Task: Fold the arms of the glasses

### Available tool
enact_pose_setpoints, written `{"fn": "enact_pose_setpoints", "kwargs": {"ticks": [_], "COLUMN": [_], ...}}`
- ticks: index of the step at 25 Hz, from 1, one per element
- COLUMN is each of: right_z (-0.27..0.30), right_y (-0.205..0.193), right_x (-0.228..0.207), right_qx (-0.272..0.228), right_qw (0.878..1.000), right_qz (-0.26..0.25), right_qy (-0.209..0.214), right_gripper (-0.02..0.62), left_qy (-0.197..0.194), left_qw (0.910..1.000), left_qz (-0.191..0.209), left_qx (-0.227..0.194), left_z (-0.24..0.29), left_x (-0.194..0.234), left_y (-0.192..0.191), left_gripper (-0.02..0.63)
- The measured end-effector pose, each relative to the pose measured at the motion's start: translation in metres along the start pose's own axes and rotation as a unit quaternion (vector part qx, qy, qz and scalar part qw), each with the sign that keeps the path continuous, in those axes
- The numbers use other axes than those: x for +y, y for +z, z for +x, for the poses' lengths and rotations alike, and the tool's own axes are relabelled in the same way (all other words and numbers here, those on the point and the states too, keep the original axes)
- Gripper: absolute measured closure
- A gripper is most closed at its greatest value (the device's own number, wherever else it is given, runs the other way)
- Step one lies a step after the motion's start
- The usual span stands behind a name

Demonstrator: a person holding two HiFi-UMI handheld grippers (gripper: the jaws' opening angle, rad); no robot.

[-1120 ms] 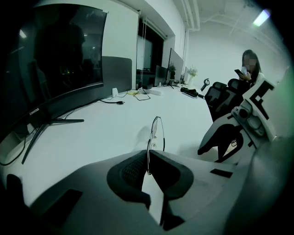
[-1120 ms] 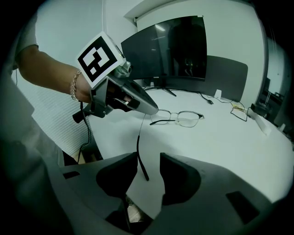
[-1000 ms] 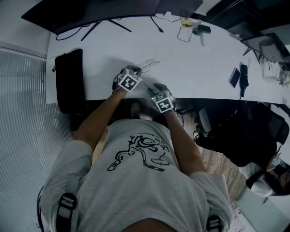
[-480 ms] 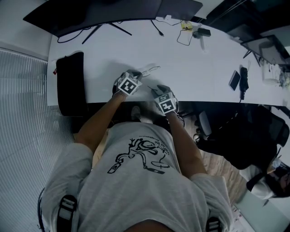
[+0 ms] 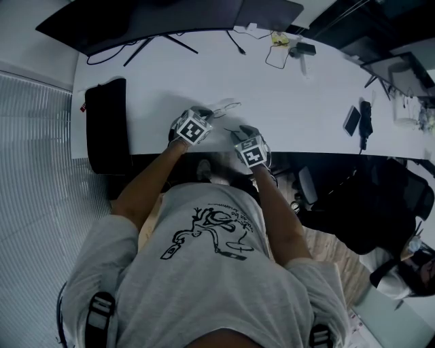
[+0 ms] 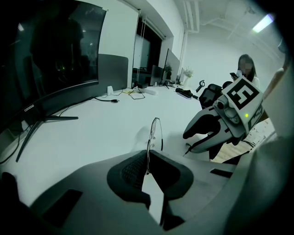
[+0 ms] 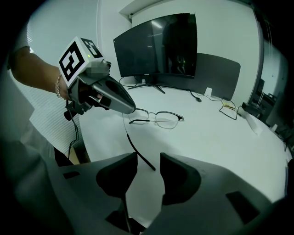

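Thin wire-rimmed glasses [image 5: 224,107] rest on the white desk [image 5: 299,95], near its front edge. My left gripper [image 5: 206,110] is shut on the frame at one corner; in the left gripper view the frame [image 6: 154,132] stands edge-on, running out of the nearly shut jaws [image 6: 148,158]. One arm [image 7: 138,153] sticks out toward me, and its dark tip lies just ahead of my right gripper [image 7: 148,158], whose jaws stand open and apart from it. The lenses [image 7: 161,119] lie beyond, under the left gripper's [image 7: 131,110] nose. The right gripper [image 6: 187,143] shows to the right of the glasses.
A curved monitor [image 5: 170,17] stands at the desk's back. A black bag [image 5: 105,122] lies at the left end, a phone [image 5: 352,117] at the right, cables [image 5: 275,47] at the back. The desk's front edge runs just under my grippers. A person [image 6: 245,66] sits in the background.
My right gripper has shifted a little to the right along the desk's front edge. The left gripper has kept its hold on the glasses in place.
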State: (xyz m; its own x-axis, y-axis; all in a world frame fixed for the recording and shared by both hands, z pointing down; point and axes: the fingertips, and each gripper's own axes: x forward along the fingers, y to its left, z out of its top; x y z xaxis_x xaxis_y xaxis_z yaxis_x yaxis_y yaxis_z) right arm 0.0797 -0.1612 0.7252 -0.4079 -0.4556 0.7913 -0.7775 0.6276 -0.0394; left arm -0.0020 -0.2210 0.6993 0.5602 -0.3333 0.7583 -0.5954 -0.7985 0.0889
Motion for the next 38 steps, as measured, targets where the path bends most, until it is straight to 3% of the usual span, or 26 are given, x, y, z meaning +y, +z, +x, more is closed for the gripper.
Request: {"fn": "enact_pose_setpoints", "kwargs": {"ticks": [7, 15, 38], "right_z": [0.003, 0.005, 0.012], "right_y": [-0.001, -0.003, -0.002], "right_x": [-0.006, -0.015, -0.03], "right_qx": [0.005, 0.012, 0.018], "right_qw": [1.0, 1.0, 0.999], "right_qz": [0.012, 0.015, 0.028], "right_qy": [-0.004, -0.012, -0.018], "right_gripper": [0.434, 0.44, 0.446], "left_qy": [-0.032, -0.04, -0.089], "left_qw": [0.9993, 0.9988, 0.9948], "left_qz": [-0.017, -0.017, 0.014], "left_qx": [0.013, 0.021, 0.047], "left_z": [-0.001, -0.007, -0.007], "left_x": [-0.011, -0.014, -0.039], "left_y": [-0.007, -0.005, -0.01], "left_gripper": [0.572, 0.572, 0.572]}}
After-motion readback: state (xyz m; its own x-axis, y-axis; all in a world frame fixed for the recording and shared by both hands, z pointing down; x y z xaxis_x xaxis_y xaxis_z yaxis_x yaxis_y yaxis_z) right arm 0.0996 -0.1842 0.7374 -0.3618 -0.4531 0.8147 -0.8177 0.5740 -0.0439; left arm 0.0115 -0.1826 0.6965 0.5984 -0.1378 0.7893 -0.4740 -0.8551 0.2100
